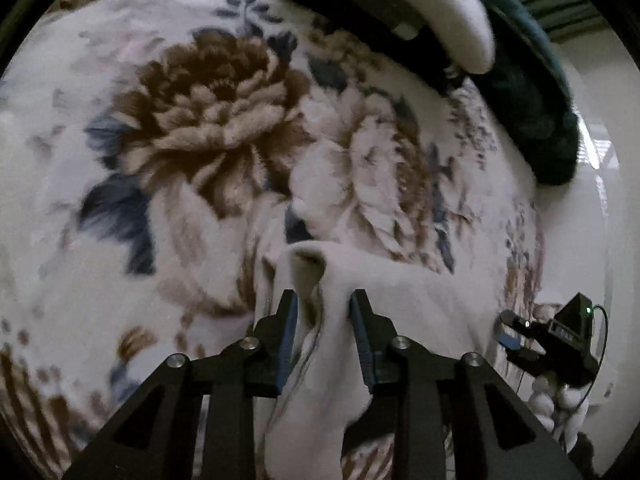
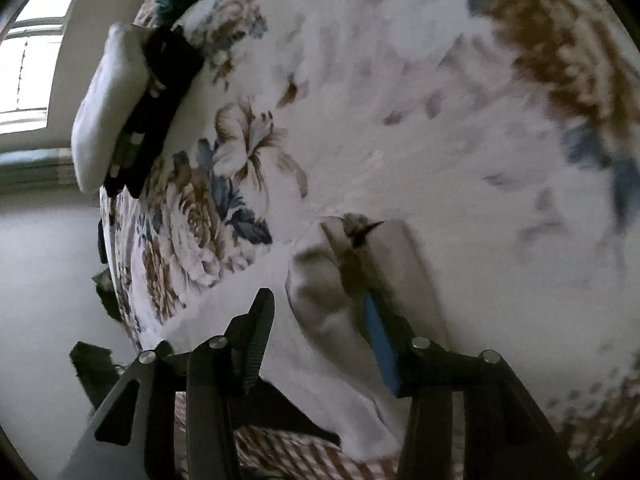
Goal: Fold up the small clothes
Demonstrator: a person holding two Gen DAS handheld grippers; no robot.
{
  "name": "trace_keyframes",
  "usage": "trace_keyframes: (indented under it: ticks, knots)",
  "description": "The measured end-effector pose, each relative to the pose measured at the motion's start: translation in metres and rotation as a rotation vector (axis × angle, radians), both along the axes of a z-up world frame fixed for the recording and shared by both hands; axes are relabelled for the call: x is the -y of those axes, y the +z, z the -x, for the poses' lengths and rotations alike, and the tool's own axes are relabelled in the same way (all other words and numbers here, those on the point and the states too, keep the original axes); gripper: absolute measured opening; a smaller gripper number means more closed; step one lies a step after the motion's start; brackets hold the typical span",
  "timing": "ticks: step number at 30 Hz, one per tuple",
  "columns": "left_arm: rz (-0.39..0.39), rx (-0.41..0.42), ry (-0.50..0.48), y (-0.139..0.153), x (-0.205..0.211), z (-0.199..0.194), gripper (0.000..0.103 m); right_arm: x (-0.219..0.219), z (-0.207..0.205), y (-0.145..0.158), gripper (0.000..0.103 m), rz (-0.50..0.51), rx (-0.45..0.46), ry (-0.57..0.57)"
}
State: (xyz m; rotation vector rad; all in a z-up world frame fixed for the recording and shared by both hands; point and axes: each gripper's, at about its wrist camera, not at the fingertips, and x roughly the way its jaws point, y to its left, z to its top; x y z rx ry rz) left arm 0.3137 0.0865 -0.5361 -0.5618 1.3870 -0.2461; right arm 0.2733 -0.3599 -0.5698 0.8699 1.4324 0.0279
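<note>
Gripping a bunched ridge of the small white fabric garment (image 1: 400,300), the left gripper (image 1: 324,300) has its black fingers with blue pads closed onto the cloth in the left wrist view. The garment trails down between the fingers and spreads to the right across the fleecy floral blanket (image 1: 200,128) printed with brown and blue flowers. Near the right edge, the right gripper (image 1: 516,336) shows against the garment's far side. At the top lies a folded white cloth (image 1: 452,12) on a black patterned item (image 1: 372,24), beside a dark green fabric heap (image 1: 532,112).

In the right wrist view, the right gripper (image 2: 320,312) has its fingers apart; a rumpled end of the white garment (image 2: 328,292) lies between them, touching the blue-padded finger (image 2: 380,344). The blanket (image 2: 440,100) stretches beyond, with the folded white cloth (image 2: 108,112) at the left edge.
</note>
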Motion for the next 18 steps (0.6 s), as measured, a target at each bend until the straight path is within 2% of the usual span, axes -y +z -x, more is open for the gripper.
trace_keyframes:
  ticks: [1, 3, 8, 11, 13, 15, 16, 17, 18]
  knots:
    - [-0.021, 0.003, -0.002, -0.005, 0.002, -0.004, 0.024, -0.003, -0.002, -0.002, 0.018, 0.01, 0.004, 0.002]
    - [-0.047, 0.018, -0.004, -0.008, 0.002, -0.008, 0.011, -0.003, -0.003, -0.001, 0.013, 0.039, 0.017, -0.005]
    - [-0.101, 0.006, -0.013, -0.017, -0.004, -0.005, 0.011, 0.002, -0.003, -0.002, 0.011, 0.084, 0.021, -0.007]
    - [-0.057, -0.019, 0.022, -0.019, -0.014, 0.0, 0.012, -0.001, -0.006, -0.012, 0.012, 0.062, -0.01, 0.029]
    - [-0.024, -0.009, 0.041, -0.011, -0.019, 0.003, 0.013, 0.001, -0.008, -0.011, 0.021, 0.031, -0.02, 0.037]
    - [0.009, 0.01, 0.053, -0.002, -0.025, 0.008, 0.026, 0.006, -0.008, -0.001, 0.053, 0.041, -0.011, 0.052]
    - [0.021, 0.015, 0.059, -0.001, -0.027, 0.01, 0.04, 0.01, -0.006, 0.004, 0.059, 0.053, 0.002, 0.055]
    - [0.062, 0.024, 0.064, -0.002, -0.03, 0.014, 0.058, 0.013, -0.003, 0.008, 0.065, 0.06, 0.017, 0.064]
    - [0.093, 0.021, 0.068, -0.006, -0.031, 0.017, 0.063, 0.016, -0.001, 0.006, 0.069, 0.054, 0.017, 0.084]
